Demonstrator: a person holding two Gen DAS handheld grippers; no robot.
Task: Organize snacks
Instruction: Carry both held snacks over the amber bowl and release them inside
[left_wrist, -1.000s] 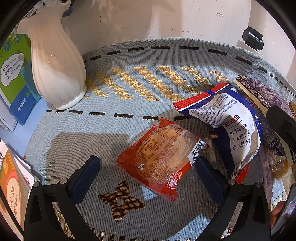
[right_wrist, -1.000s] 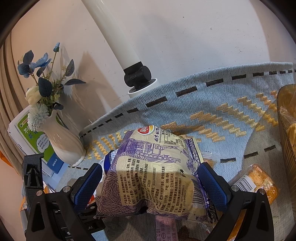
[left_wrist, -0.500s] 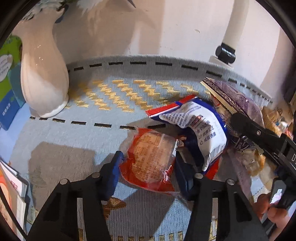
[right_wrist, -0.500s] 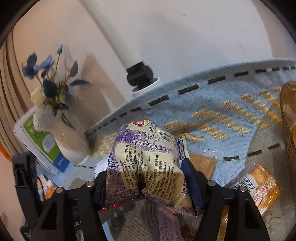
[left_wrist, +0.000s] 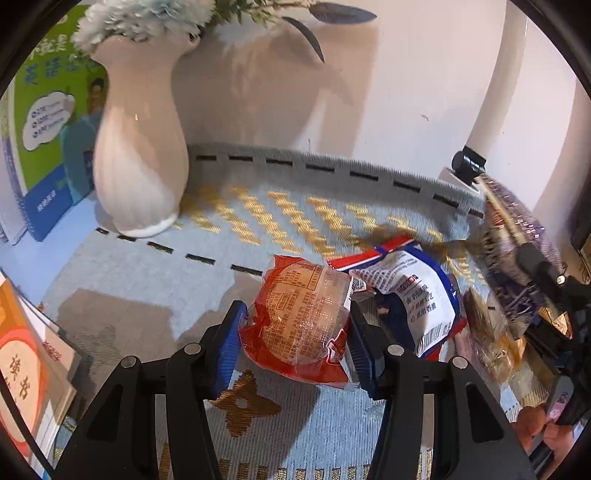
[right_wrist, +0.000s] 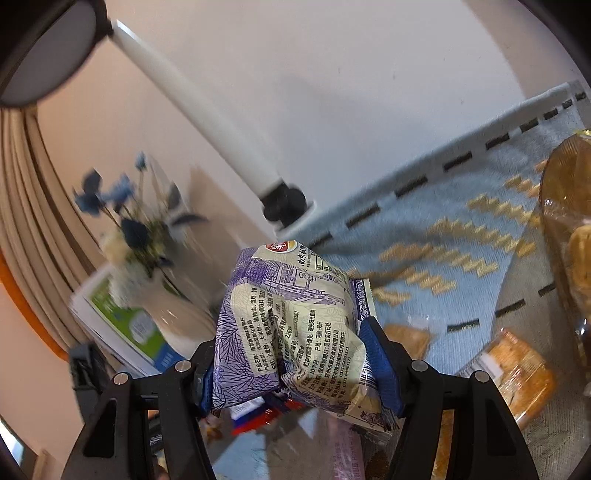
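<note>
A white vase stood at the left of the blue woven mat. The left gripper pinched a red-wrapped bun above the mat. The right gripper squeezed a purple snack bag, lifted clear of it.

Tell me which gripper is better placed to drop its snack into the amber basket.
Right. The right gripper holds the purple packet, and the amber basket is alongside.
</note>
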